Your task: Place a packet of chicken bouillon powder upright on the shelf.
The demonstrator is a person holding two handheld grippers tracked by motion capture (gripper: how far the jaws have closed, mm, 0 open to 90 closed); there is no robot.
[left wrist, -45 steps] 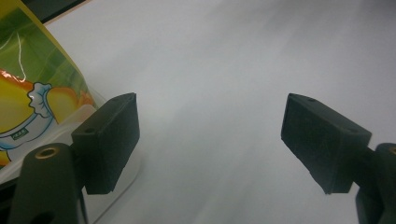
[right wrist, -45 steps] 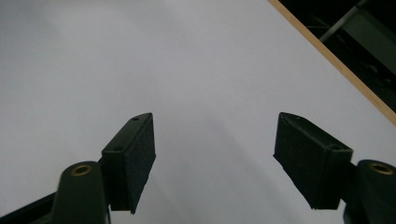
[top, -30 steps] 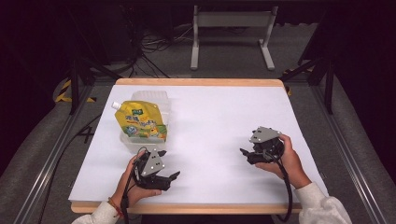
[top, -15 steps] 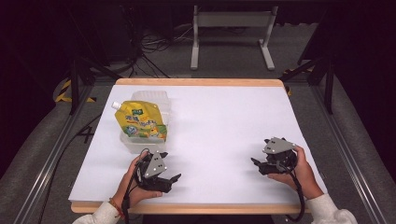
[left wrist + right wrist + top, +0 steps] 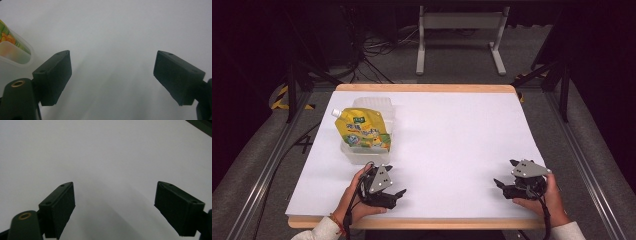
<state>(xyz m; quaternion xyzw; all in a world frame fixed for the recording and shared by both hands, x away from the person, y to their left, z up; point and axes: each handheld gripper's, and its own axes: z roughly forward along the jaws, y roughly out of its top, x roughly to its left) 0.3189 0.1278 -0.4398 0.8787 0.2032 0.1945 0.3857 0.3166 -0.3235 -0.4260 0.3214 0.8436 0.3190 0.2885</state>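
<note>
Grippers are being held low over the near edge of the white table (image 5: 452, 130), one in each hand. The left gripper (image 5: 398, 194) is being rested close to the near-left part of the sheet, its jaws spread wide with nothing between them; in the left gripper view its black pads (image 5: 53, 76) are being shown apart over bare white surface, with a corner of the clear plastic container (image 5: 15, 53) just beyond the left pad. The right gripper (image 5: 501, 184) is being carried near the near-right corner, well apart from everything else; its jaws have just been opening and are standing wide, with only blank table being framed between the pads (image 5: 60, 207) in the right gripper view.

Farther back on the left side, the yellow spouted pouch (image 5: 362, 131) is being propped, tilted, in the clear plastic container (image 5: 379, 107), its white cap pointing toward the far left. Neither gripper is touching pouch or container.

The work is being judged to be at rest or at a standoff between steps, both tools empty. A next move would be calling for the nearer left gripper to be brought forward to the pouch, the soft body being pinched gently so that it is not being squeezed or tipped.
</note>
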